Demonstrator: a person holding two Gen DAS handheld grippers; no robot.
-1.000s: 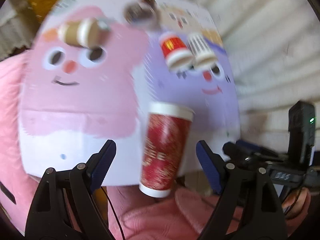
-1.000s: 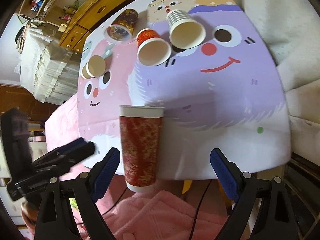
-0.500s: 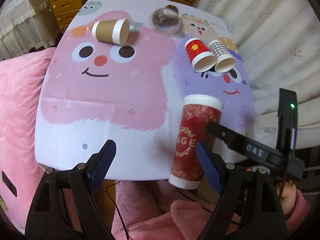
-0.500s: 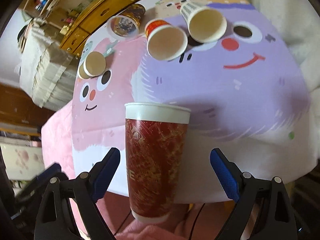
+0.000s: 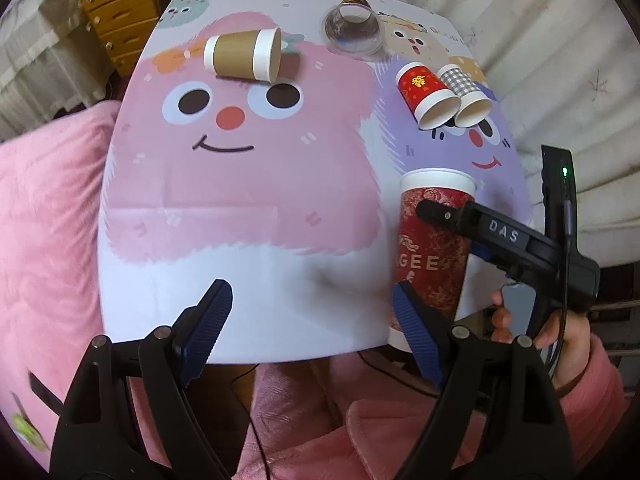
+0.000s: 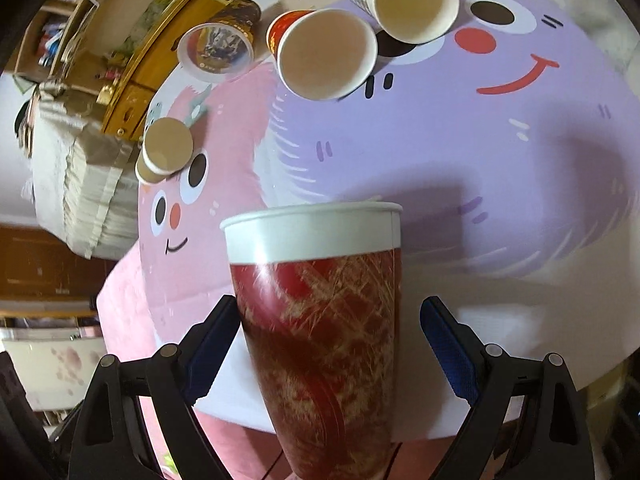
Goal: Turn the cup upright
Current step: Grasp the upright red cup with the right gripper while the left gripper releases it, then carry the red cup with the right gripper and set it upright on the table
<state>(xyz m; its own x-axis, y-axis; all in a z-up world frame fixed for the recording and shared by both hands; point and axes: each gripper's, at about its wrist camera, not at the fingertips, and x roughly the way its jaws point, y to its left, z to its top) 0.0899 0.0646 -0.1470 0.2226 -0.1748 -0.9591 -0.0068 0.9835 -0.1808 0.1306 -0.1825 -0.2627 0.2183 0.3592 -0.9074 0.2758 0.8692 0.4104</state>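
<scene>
Your right tool (image 6: 324,344) has closed in around the tall red cup (image 6: 320,320) at the tabletop's (image 5: 240,240) near edge, jaws wide, seemingly not yet gripping. Your left tool (image 5: 312,320) hangs open, empty.

A home, likely a bedroom: a wooden chest of drawers (image 5: 120,20) stands behind the bench (image 5: 240,208), which wears a cartoon-monster cloth, with a pink quilt (image 5: 44,220) beside it.
</scene>
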